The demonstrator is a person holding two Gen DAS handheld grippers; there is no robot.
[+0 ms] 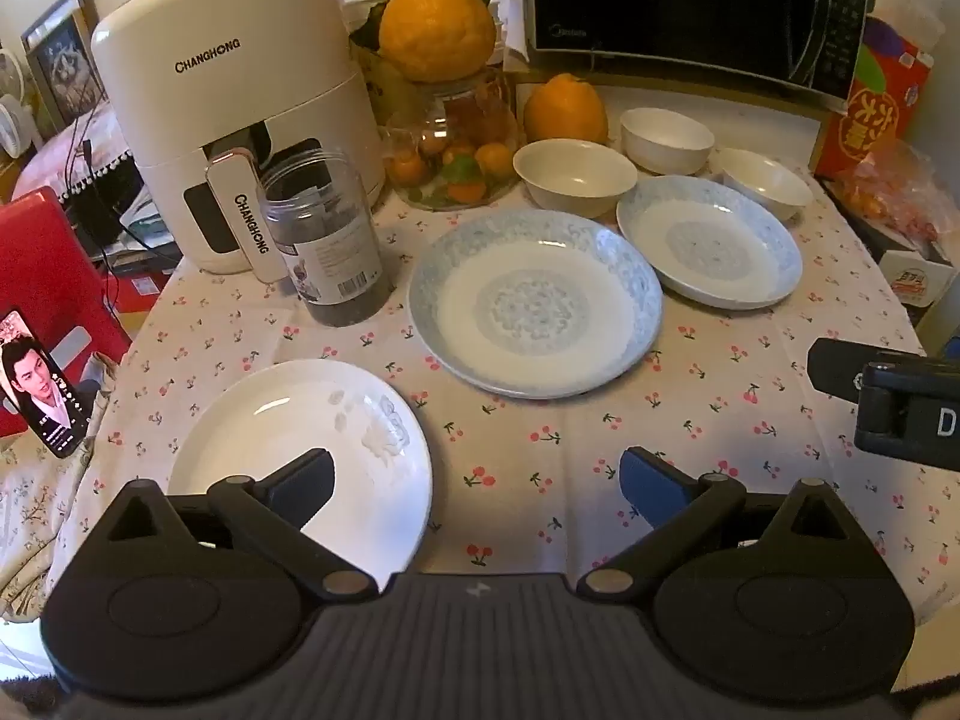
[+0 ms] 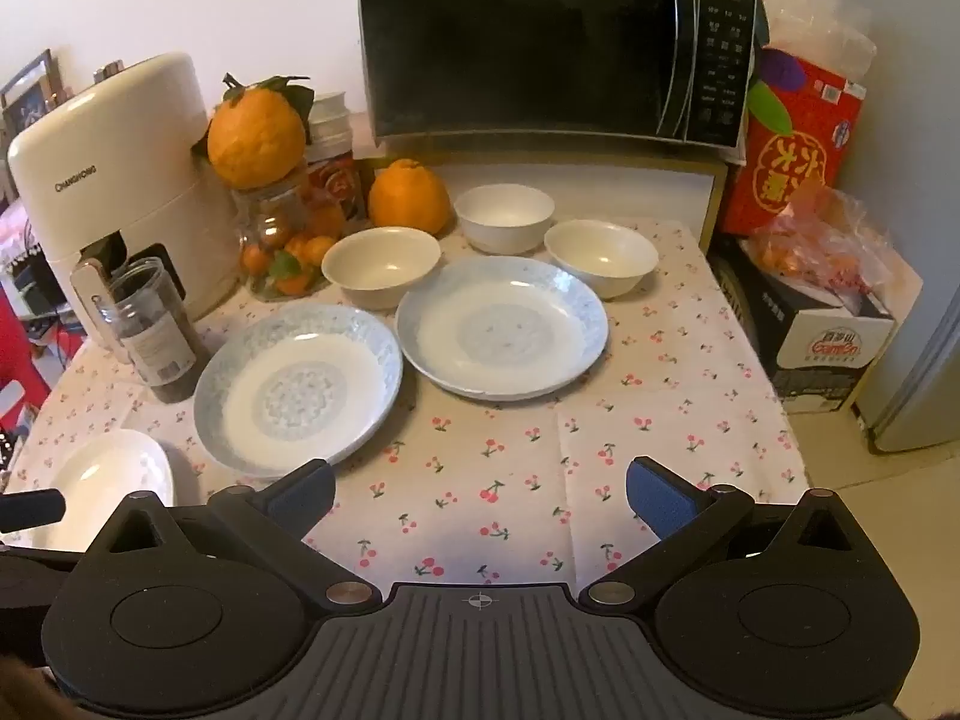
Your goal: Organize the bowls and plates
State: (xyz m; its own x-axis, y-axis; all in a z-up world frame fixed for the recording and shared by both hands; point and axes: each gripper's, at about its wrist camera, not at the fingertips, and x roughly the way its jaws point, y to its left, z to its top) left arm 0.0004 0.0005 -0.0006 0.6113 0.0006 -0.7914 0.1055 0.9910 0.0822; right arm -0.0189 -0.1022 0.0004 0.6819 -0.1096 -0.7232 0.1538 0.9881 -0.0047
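A white plate (image 1: 300, 438) (image 2: 102, 480) lies near the table's front left. Two blue-patterned plates lie in the middle: the left one (image 1: 534, 300) (image 2: 297, 387) and the right one (image 1: 708, 240) (image 2: 501, 324). Three white bowls stand behind them: left (image 1: 573, 177) (image 2: 381, 264), middle (image 1: 666, 138) (image 2: 504, 216) and right (image 1: 762, 180) (image 2: 600, 258). My left gripper (image 1: 477, 489) is open and empty, its left finger over the white plate's near edge. My right gripper (image 2: 480, 495) is open and empty above the tablecloth in front of the plates; it also shows in the left wrist view (image 1: 888, 396).
A cream air fryer (image 1: 234, 102), a dark plastic jar (image 1: 330, 240) and a glass jar of oranges (image 1: 456, 144) stand at the back left. A microwave (image 2: 552, 42) is behind the bowls. Boxes (image 2: 822, 324) stand off the table's right edge. A phone (image 1: 42, 384) is at left.
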